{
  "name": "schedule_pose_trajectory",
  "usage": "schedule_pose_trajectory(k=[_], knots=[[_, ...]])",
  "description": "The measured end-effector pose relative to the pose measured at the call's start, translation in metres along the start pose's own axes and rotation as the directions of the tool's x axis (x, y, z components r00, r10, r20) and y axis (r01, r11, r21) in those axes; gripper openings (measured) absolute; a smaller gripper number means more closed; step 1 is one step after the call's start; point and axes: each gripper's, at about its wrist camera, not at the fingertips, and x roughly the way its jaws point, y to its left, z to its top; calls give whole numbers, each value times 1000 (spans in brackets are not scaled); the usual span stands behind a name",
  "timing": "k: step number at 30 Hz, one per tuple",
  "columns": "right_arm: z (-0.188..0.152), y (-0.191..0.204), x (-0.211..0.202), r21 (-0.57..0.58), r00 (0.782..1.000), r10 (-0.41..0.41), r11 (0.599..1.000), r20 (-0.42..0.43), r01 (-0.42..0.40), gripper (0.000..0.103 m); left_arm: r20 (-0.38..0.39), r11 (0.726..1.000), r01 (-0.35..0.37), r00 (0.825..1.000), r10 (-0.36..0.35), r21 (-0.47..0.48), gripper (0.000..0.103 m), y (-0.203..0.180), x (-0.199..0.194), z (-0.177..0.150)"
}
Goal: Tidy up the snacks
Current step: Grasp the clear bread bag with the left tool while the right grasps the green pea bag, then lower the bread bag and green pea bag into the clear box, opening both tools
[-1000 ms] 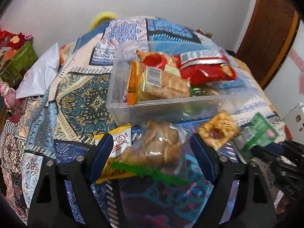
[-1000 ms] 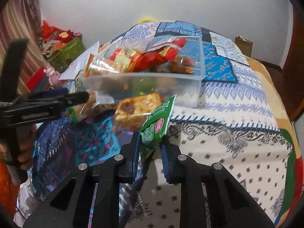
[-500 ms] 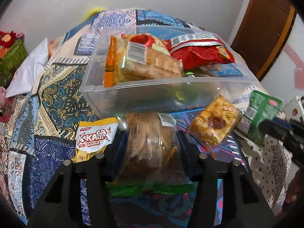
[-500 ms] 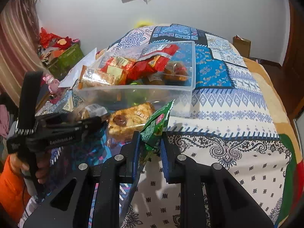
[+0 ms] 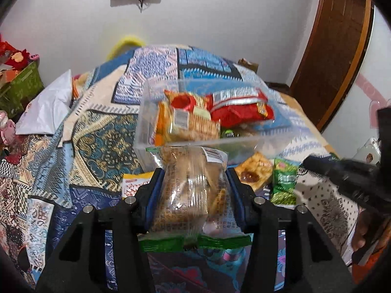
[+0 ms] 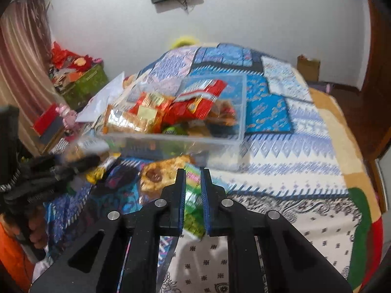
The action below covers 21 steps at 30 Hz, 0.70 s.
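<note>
left wrist: close, tilted down over bed | right wrist: same | shared: clear bin

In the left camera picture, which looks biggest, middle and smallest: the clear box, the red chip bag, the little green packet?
1. Clear box, biggest.
2. Red chip bag, middle.
3. Green packet, smallest, though it sits nearer the camera, so its true size against the chip bag is unsure.

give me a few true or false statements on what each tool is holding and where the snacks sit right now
1. The left tool grips a clear bag of brown biscuits. True.
2. The right tool is empty. False: it is shut on a green packet.
3. The clear plastic bin holds a red snack bag. True.
4. The square pastry packet lies inside the bin. False: it lies on the bedspread in front of it.
</note>
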Motion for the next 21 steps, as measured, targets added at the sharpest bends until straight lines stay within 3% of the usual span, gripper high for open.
schedule_pose_trajectory(k=[4, 5, 12, 13, 15, 21], knots=[[-7, -7, 14, 58, 999, -18, 998, -49, 21, 52, 18, 1000, 10, 1000, -10, -16, 50, 3, -9, 1], [-9, -9, 17, 71, 998, -27, 997, -48, 31, 55, 21, 1000, 11, 1000, -10, -19, 50, 3, -10, 1], [-19, -11, 45, 103, 990, 17, 995, -138, -3, 55, 16, 999, 16, 1000, -15, -42, 50, 6, -9, -5], [-21, -10, 47, 102, 990, 19, 995, -141, -5, 53, 14, 999, 16, 1000, -15, -46, 50, 7, -9, -6], [-22, -8, 49, 85, 991, 16, 996, -134, -5, 40, 9, 998, 13, 1000, -12, -55, 50, 9, -8, -8], [-22, -8, 38, 56, 995, -11, 998, -102, 17, 34, 22, 998, 1, 1000, 0, -66, 50, 13, -11, -6]])
